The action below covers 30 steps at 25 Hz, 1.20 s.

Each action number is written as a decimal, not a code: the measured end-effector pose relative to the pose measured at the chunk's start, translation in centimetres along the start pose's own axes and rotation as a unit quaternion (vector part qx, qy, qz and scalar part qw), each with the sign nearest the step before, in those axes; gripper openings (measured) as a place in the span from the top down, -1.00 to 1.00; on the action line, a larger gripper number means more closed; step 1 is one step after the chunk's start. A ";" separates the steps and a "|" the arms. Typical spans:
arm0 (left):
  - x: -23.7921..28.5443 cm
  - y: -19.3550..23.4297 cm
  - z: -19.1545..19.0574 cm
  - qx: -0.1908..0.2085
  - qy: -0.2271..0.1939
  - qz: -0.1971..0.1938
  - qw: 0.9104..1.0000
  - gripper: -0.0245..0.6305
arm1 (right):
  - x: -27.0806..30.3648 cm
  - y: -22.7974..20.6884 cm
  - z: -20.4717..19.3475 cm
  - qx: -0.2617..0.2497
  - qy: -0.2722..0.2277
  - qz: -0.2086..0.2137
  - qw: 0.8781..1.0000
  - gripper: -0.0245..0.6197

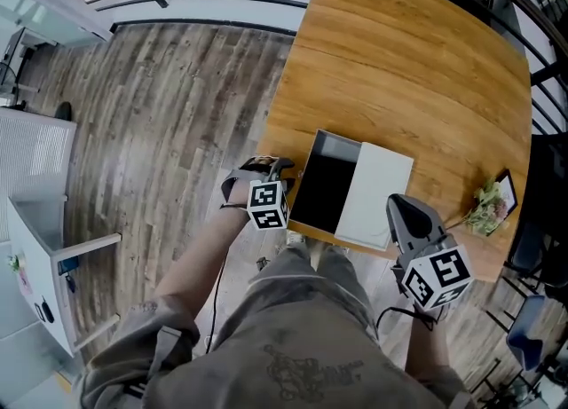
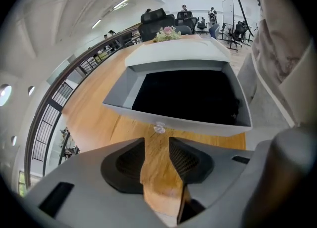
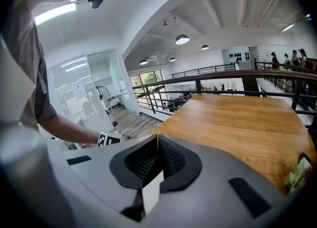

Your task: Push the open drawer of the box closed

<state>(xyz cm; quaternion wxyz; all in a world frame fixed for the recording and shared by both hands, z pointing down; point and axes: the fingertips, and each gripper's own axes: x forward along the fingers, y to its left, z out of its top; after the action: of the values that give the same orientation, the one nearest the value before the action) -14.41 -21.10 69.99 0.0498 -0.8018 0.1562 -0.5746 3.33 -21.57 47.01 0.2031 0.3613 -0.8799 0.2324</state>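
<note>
left tool [image 2: 157, 143] apart, empty, facing open grey rectangular drawer [image 2: 178, 120] of white box [image 2: 178, 54] on wooden counter [image 2: 99, 108]; right tool [image 3: 157, 138] together.

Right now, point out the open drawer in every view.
Head view: drawer at centre, pulled out to the left of the white box.
Left gripper view: drawer at centre, straight ahead, dark inside.
Right gripper view: not in it.
Shared landmark: wooden table.
</note>
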 end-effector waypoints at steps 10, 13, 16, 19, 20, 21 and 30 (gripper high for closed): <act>1.4 -0.5 0.6 0.061 0.006 -0.016 0.998 0.66 | -0.2 -1.9 -1.1 0.013 0.015 -0.009 1.000 0.82; 1.3 -0.8 0.8 0.097 0.011 -0.023 0.995 0.66 | -0.2 -2.2 -1.3 0.020 0.018 -0.011 1.000 0.82; 1.4 -0.8 0.8 0.123 0.025 -0.032 0.992 0.67 | 0.0 -2.5 -1.6 0.023 0.019 -0.012 0.999 0.82; 1.0 -0.5 1.4 0.135 0.030 -0.040 0.990 0.68 | -0.2 -2.7 -1.8 0.023 0.020 -0.013 0.999 0.82; 0.7 -0.4 1.6 0.135 0.031 -0.041 0.990 0.69 | -0.3 -2.8 -1.8 0.025 0.020 -0.013 0.999 0.82; 0.4 -0.3 1.8 0.134 0.033 -0.044 0.989 0.69 | -0.4 -2.9 -1.9 0.026 0.020 -0.014 0.999 0.82; 0.7 0.3 5.7 0.113 0.021 -0.048 0.992 0.69 | -1.6 -3.9 -3.4 0.040 0.027 -0.025 0.999 0.82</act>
<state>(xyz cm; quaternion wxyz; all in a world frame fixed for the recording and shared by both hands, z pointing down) -8.97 -22.15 68.64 0.1089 -0.7856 0.0525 -0.6068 7.89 -21.29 49.95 0.2177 0.3844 -0.8549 0.2719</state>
